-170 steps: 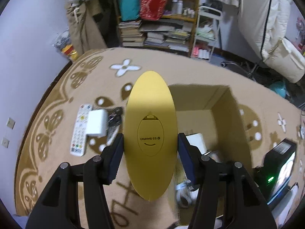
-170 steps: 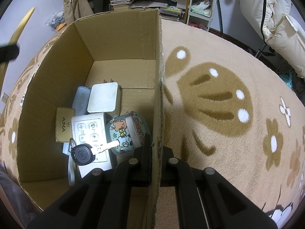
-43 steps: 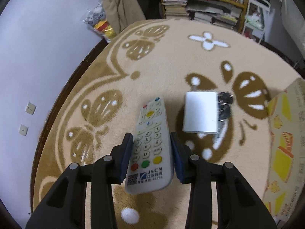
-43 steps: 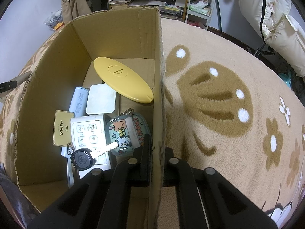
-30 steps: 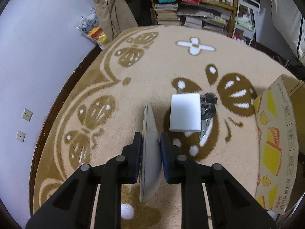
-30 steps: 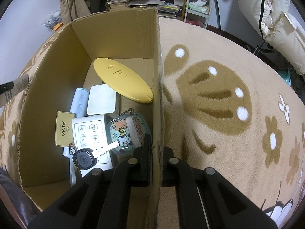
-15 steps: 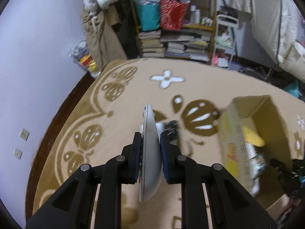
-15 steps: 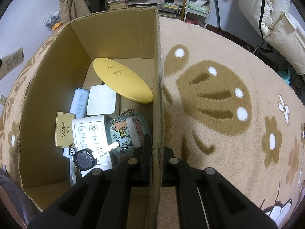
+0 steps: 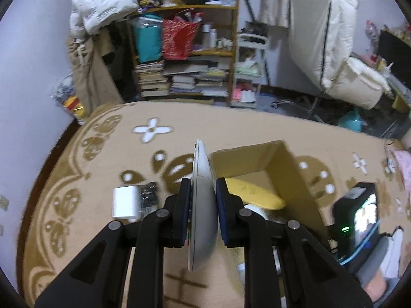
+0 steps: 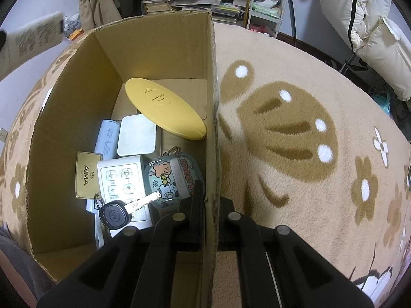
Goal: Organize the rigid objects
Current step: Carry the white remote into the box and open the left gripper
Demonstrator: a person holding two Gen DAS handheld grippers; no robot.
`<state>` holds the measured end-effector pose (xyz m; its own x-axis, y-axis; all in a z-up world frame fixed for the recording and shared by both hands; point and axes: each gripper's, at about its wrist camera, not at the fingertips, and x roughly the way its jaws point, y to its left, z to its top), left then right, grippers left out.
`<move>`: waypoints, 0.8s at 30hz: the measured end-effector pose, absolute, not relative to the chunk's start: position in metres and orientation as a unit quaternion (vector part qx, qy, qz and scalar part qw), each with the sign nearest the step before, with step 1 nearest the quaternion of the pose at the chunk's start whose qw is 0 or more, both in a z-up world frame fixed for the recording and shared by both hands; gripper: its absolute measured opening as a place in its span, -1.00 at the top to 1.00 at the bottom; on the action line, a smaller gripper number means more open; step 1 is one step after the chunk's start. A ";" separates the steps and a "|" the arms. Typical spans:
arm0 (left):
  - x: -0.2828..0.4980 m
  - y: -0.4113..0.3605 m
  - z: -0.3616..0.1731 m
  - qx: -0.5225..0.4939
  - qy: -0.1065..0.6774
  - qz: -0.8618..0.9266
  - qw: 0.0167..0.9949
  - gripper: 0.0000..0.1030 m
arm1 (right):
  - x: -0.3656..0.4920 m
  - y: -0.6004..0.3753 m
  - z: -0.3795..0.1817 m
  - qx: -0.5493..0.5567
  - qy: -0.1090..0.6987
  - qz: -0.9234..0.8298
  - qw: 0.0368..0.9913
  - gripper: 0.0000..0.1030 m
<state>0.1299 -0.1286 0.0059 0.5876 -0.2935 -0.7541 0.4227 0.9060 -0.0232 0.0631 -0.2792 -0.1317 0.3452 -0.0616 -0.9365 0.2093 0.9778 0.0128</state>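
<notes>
The white remote control (image 9: 201, 205) is clamped edge-on between the pads of my left gripper (image 9: 203, 202), held in the air above the carpet (image 9: 90, 184), its far tip at twelve o'clock; in the right wrist view it shows as a blurred pale slab (image 10: 33, 38) at ten o'clock, outside the box. The cardboard box (image 9: 290, 172) stands at about two o'clock of the remote; my right gripper (image 10: 208, 205) is closed on its right-hand wall (image 10: 211, 118), one finger inside, one outside. Inside the box: a yellow oval case (image 10: 164, 107) at twelve o'clock, tilted against the wall; a white square case (image 10: 137, 136) just beside a pale blue power bank (image 10: 108, 138); a gold AIMA card (image 10: 86, 174); a white button panel (image 10: 123, 179); a cartoon pouch (image 10: 174, 177); a black car key (image 10: 114, 214) lying on the panel. On the carpet at nine o'clock of the remote lies a white adapter block (image 9: 125, 201), with what appear to be dark keys (image 9: 147, 196) touching its right side; the blur prevents certainty.
</notes>
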 end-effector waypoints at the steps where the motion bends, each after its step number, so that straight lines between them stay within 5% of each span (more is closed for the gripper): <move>1: 0.128 -0.133 0.005 0.081 0.406 -0.208 0.886 0.64 | 0.063 -0.279 -0.132 0.066 0.566 -0.083 0.818 0.88; 19: 0.134 -0.176 -0.055 0.099 0.467 -0.225 0.850 0.64 | 0.062 -0.279 -0.130 0.070 0.567 -0.081 0.817 0.88; 24: 0.139 -0.171 -0.050 0.114 0.467 -0.219 0.849 0.43 | 0.063 -0.279 -0.131 0.067 0.567 -0.082 0.817 0.88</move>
<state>0.1394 -0.1709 -0.0499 0.4674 -0.2652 -0.8433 0.4790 0.8778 -0.0106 0.0634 -0.2793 -0.1314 0.3425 -0.0585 -0.9377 0.2094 0.9777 0.0155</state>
